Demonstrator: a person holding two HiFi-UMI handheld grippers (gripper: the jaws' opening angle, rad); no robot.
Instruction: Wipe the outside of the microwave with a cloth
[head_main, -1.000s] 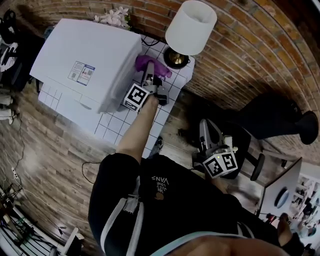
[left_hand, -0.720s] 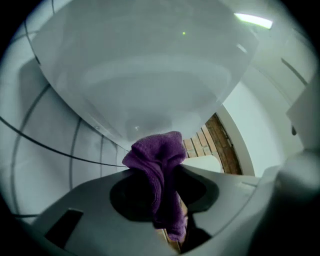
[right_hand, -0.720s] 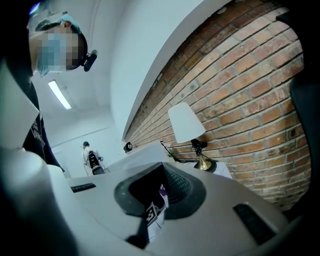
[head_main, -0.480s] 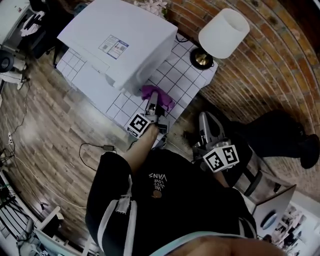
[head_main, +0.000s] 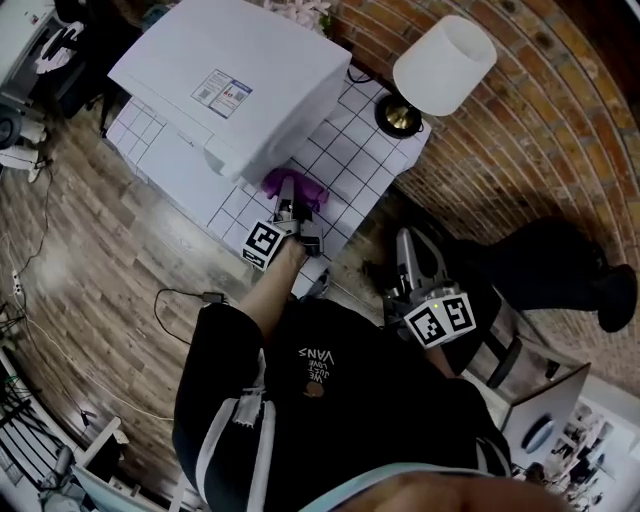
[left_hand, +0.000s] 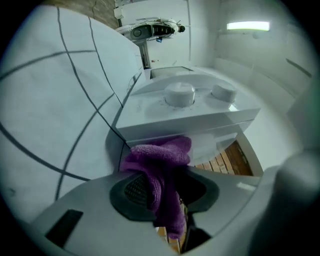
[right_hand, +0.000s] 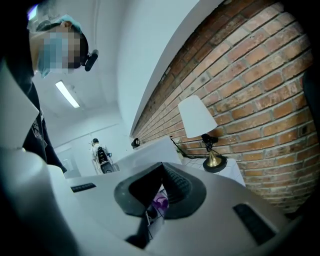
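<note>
Cloth (left_hand: 159, 165), purple and bunched, sits pinched in left tool (left_hand: 165, 197) against white microwave (left_hand: 190, 107); right tool (right_hand: 159, 192) closed.

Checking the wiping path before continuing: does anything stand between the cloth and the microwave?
Nothing visible does. The cloth, clamped in the left gripper, sits right at the microwave's lower edge. The lamp stands well aside.

Bare tiled tabletop (head_main: 352, 150) between microwave (head_main: 235, 85) and lamp (head_main: 443, 62)
</note>
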